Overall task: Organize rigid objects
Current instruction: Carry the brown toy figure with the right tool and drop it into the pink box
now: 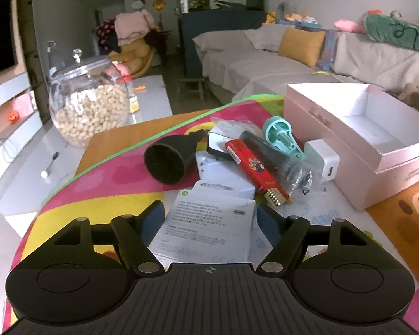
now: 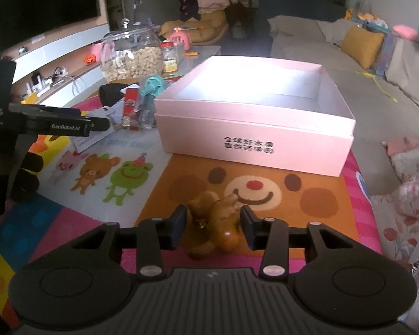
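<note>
My left gripper [image 1: 209,217] stands open low over the cartoon mat [image 1: 103,195], with a flat white cable package [image 1: 206,223] lying between its fingers. Beyond it is a pile: a black funnel [image 1: 167,162], a red lighter [image 1: 254,173], a teal plastic part [image 1: 282,136] and a white charger [image 1: 324,164]. My right gripper [image 2: 213,223] is shut on a small brown glossy figurine [image 2: 215,220], just above the bear face on the mat. The empty pink box [image 2: 254,128] sits right behind it. One finger [image 2: 69,125] of the left gripper shows at the left of the right wrist view.
A glass jar of nuts [image 1: 89,106] stands at the mat's far left corner, by a white low table [image 1: 153,92]. A covered sofa [image 1: 265,64] with a yellow cushion runs along the right. A gloved hand [image 2: 28,173] holds the left gripper.
</note>
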The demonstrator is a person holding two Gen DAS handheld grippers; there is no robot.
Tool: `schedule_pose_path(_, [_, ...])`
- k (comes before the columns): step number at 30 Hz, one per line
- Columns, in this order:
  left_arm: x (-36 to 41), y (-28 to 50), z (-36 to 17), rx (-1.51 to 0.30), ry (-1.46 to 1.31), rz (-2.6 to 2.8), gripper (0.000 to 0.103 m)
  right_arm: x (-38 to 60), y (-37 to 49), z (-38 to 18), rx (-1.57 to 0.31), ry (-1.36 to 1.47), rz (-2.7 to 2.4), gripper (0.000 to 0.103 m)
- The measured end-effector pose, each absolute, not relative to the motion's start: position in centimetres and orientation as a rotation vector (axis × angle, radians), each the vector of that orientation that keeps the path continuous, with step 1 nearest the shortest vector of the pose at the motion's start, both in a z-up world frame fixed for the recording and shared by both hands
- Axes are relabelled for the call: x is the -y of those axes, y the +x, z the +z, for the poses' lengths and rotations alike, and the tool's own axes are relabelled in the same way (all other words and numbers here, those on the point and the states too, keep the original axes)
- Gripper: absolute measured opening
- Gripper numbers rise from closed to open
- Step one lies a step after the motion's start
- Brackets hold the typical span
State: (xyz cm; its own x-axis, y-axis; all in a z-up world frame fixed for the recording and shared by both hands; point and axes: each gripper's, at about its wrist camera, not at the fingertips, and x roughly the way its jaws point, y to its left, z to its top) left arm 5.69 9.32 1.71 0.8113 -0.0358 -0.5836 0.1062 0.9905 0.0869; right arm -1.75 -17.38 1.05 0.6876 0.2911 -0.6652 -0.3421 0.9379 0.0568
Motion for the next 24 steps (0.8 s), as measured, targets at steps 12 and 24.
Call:
schedule_pose_path(12, [-10.8,5.9,1.2,-0.637,0.080,-0.048,0.070,17.4,-2.2,1.1,-0.731,-0.085,0.363,0.035])
schedule_pose_path(24, [-7.6,-1.5,1.9,-0.623,0.185,-0.289,0.027,19.4,-3.9,3.3,-0.679,-0.036,0.330,0.028])
